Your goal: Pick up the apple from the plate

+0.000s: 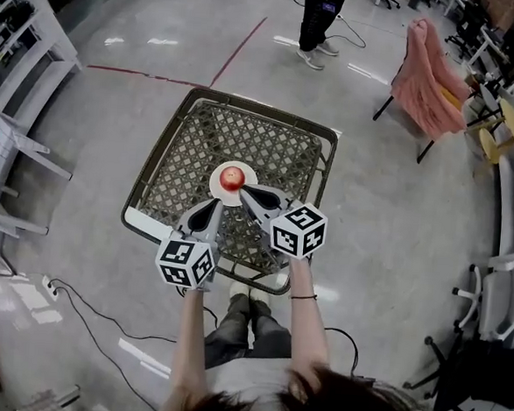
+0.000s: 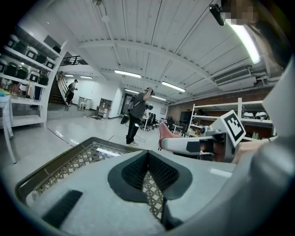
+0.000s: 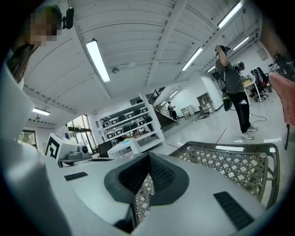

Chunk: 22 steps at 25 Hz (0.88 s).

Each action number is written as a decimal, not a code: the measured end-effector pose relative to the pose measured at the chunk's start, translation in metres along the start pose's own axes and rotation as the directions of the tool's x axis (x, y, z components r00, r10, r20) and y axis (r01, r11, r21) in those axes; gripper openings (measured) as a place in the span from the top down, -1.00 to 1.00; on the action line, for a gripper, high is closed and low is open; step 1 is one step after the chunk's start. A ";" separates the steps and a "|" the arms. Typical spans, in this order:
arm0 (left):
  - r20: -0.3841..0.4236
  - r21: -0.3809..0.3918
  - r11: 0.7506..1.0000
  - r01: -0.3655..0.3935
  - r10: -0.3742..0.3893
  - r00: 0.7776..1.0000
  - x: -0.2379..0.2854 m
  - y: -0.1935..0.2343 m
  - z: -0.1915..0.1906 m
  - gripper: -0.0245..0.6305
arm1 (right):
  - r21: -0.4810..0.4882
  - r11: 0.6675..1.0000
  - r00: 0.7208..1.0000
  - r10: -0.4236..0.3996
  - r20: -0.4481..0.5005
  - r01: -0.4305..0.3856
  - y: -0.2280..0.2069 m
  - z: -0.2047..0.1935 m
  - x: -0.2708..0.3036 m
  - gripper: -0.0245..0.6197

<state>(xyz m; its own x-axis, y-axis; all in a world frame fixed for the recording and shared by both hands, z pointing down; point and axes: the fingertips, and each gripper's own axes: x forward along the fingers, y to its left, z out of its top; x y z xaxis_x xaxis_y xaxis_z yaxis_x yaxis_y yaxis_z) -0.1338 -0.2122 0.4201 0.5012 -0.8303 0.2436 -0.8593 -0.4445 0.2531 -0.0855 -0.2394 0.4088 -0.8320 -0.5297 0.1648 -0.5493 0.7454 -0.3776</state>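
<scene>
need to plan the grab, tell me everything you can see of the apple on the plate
The apple is small, round and red with a lighter spot on top, and looks whole in the head view. It sits roughly centred on a round white plate on the lattice-top table. Only the plate touches it. The shut right claw points at it from the plate's near edge, apart from it; the left claw is farther back. Neither gripper view shows the apple.

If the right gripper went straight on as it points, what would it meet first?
Most likely the apple on the plate: the right gripper, jaws shut, aims at it. Height is unclear; it might pass above.
</scene>
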 end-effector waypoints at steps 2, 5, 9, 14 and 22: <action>-0.003 -0.002 1.000 0.000 0.000 1.000 0.010 0.007 -0.003 0.89 | -0.011 1.000 1.000 0.002 -0.011 -0.002 -0.010 -0.001 0.008 0.90; -0.029 0.007 1.000 0.002 -0.002 1.000 0.018 0.013 -0.013 0.89 | -0.014 1.000 1.000 0.002 -0.029 -0.003 -0.020 -0.007 0.015 0.90; -0.035 -0.007 1.000 0.007 -0.007 0.999 0.029 0.025 -0.029 0.89 | -0.018 1.000 0.999 0.000 -0.052 -0.001 -0.035 -0.020 0.022 0.90; -0.059 0.011 1.000 0.018 -0.017 0.998 0.045 0.035 -0.041 0.89 | -0.054 0.998 0.994 -0.025 -0.106 0.019 -0.053 -0.036 0.028 0.90; -0.091 0.030 0.999 0.042 -0.039 0.995 0.069 0.048 -0.061 0.89 | -0.032 0.999 0.991 -0.029 -0.134 0.025 -0.073 -0.063 0.039 0.90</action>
<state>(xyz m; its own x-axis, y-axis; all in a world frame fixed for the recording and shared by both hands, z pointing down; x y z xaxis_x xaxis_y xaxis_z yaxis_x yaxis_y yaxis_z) -0.1342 -0.2698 0.5065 0.5420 -0.7781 0.3175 -0.8399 -0.4890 0.2353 -0.0826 -0.2888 0.5006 -0.8184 -0.4923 0.2966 -0.5724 0.7445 -0.3437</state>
